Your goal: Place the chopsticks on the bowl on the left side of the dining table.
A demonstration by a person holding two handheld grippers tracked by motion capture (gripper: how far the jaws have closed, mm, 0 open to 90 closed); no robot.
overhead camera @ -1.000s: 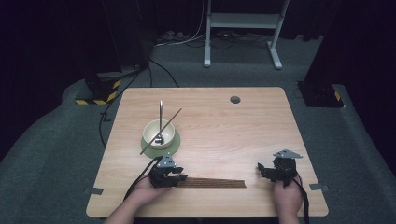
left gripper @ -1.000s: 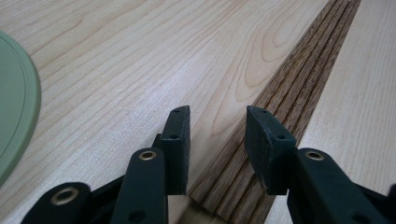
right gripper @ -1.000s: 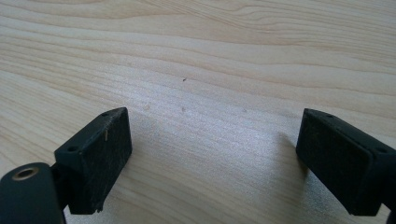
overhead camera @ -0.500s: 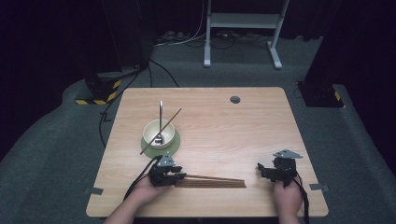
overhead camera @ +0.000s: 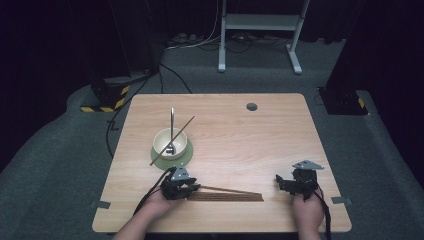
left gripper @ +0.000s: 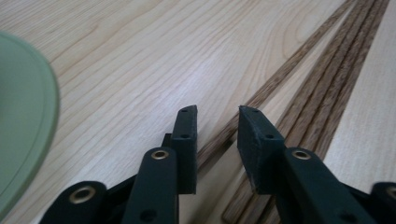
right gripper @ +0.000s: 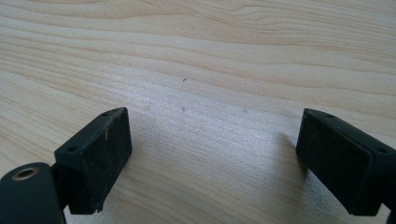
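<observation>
Left tongs (left gripper: 215, 122) have just been narrowing around one thin dark-brown wooden chopstick (left gripper: 275, 84), pads not yet pressing it. It angles off the chopstick bundle (overhead camera: 227, 196) at 6 o'clock on the light wooden tabletop (overhead camera: 250, 135). Right tongs (right gripper: 212, 158) spread wide, holding nothing.

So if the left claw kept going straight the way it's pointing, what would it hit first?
The single chopstick that lies between its jaws and runs ahead of the left claw. The bundle of chopsticks lies just beside that line. Depth is hard to judge.
</observation>
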